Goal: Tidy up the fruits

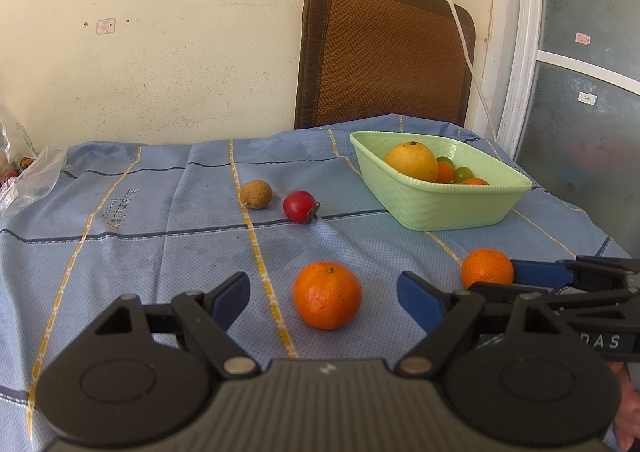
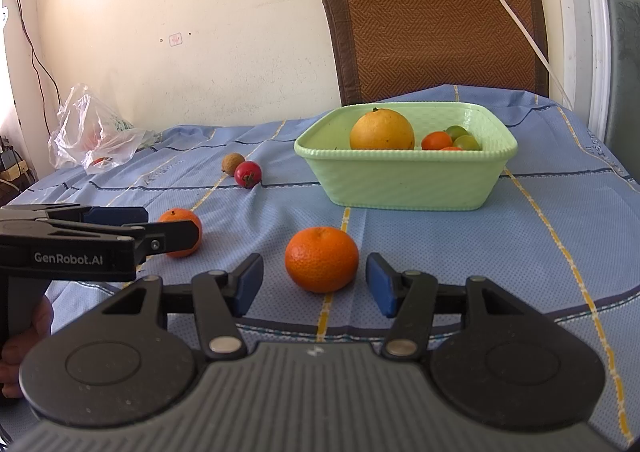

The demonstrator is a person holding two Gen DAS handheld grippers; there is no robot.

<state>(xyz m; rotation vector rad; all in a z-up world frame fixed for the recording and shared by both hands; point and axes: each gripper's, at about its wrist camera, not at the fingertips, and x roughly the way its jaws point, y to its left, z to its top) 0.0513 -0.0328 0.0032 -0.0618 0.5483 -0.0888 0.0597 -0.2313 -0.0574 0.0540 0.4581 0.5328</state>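
While empty, both grippers apparently flank tangerines, jaws apart.

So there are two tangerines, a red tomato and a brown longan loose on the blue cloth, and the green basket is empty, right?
Not quite: the green basket is not empty. The right wrist view shows a big yellow orange and several small fruits in it. The rest stands.

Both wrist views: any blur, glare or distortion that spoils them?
Left wrist view: sharp, soft daylight, fisheye bends the door frame, dark vignette in the corners. Right wrist view: equally sharp, wall bright but not blown out, faint shadows under the tangerine.
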